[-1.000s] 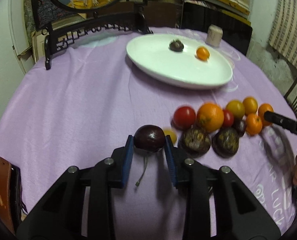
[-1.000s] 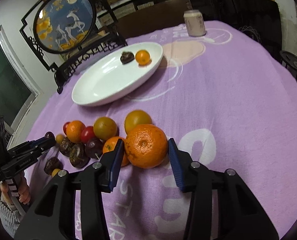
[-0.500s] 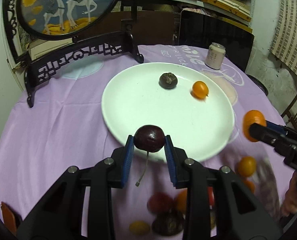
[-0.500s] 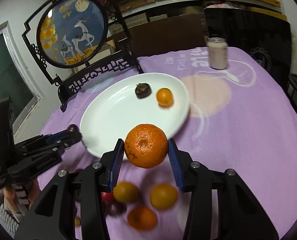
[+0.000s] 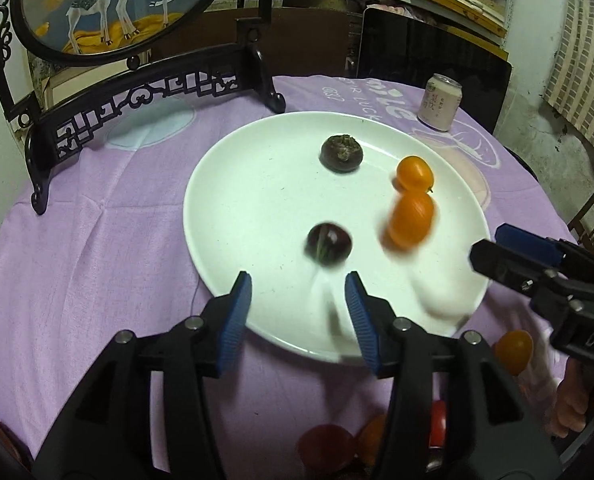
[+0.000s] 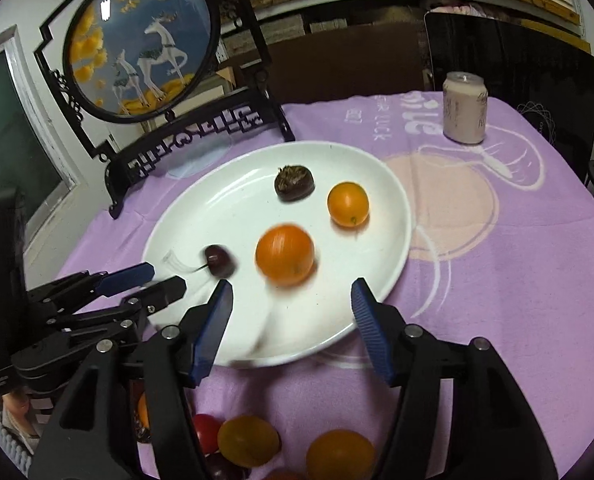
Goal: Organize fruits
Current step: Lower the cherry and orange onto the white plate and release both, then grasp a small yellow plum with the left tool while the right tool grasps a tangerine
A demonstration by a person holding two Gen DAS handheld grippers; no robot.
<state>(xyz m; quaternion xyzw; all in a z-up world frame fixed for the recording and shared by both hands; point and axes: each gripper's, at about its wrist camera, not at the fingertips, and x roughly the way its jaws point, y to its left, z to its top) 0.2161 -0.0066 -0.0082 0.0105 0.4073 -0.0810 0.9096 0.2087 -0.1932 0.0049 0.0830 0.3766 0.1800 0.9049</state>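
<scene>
Dropping fruit onto the white plate [image 5: 233, 200]: both grippers have just been opening, and nothing sits between either pair of jaws now. Left gripper [image 5: 299, 312] jaws apart, the dark cherry [image 5: 328, 245] just ahead of them on the plate, blurred, stem trailing. Right gripper [image 6: 293, 320] jaws apart, the big orange [image 6: 285, 254] just ahead of them, also blurred, likely rolling. Already resting at the plate's far side: a dark wrinkled fruit [image 6: 293, 182] and a small orange fruit [image 6: 348, 204]. Next move probably turns on the remaining pile [image 6: 249, 442], which lies behind and below both jaws on the purple tabletop [image 6: 497, 260], near edge; both hands must draw back, the right looks nearer it. Loose fruits could collide on the plate. A drink can [image 6: 464, 107] and a framed deer screen [image 6: 137, 40] stand well beyond, not in the way.
</scene>
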